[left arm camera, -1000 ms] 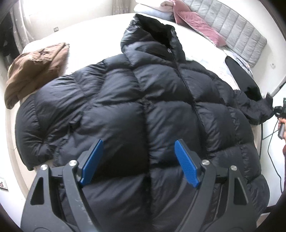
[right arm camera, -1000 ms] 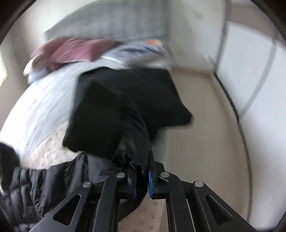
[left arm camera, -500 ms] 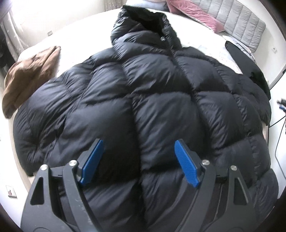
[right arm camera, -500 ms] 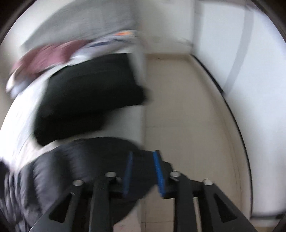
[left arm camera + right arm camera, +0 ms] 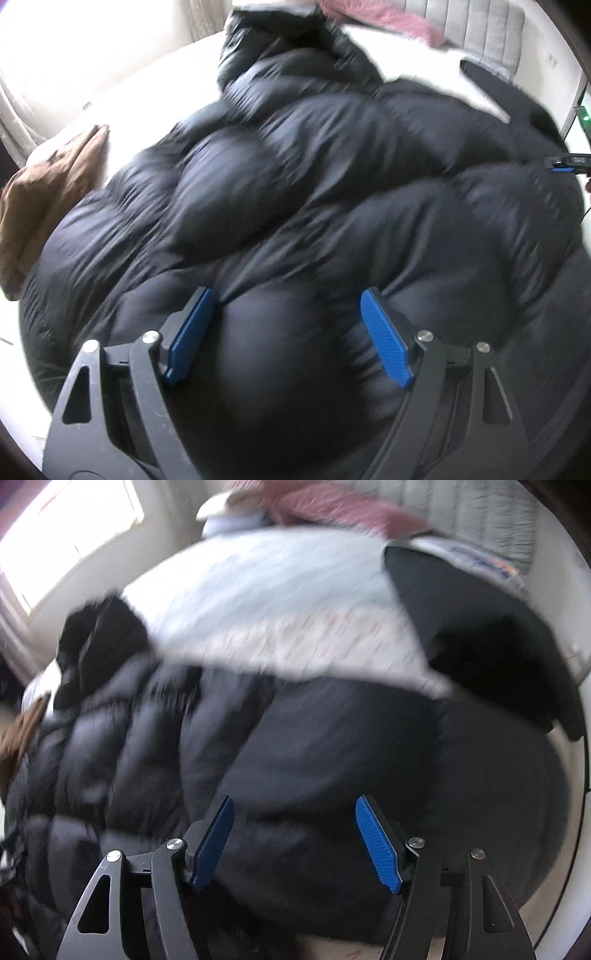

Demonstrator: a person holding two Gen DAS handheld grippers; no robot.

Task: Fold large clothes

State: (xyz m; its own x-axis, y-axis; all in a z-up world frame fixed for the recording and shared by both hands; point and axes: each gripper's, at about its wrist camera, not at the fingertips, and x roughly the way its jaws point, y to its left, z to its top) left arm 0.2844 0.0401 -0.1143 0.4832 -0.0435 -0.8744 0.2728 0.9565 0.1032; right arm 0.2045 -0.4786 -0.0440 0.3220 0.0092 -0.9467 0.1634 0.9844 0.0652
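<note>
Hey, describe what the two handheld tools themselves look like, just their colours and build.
Both look alike. The left tool and right tool each have two matte black fingers with triangular cut-outs and round silver screw heads at the joints. Each finger ends in a flat, bright blue ribbed pad. No cables or sleeves are visible on them.

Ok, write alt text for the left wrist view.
A black puffer jacket lies spread across a white bed, filling most of the blurred frame, with the left gripper over its lower part, blue-padded jaws wide open and holding nothing. A brown garment lies at the bed's left edge, and a grey headboard sits behind.
</note>
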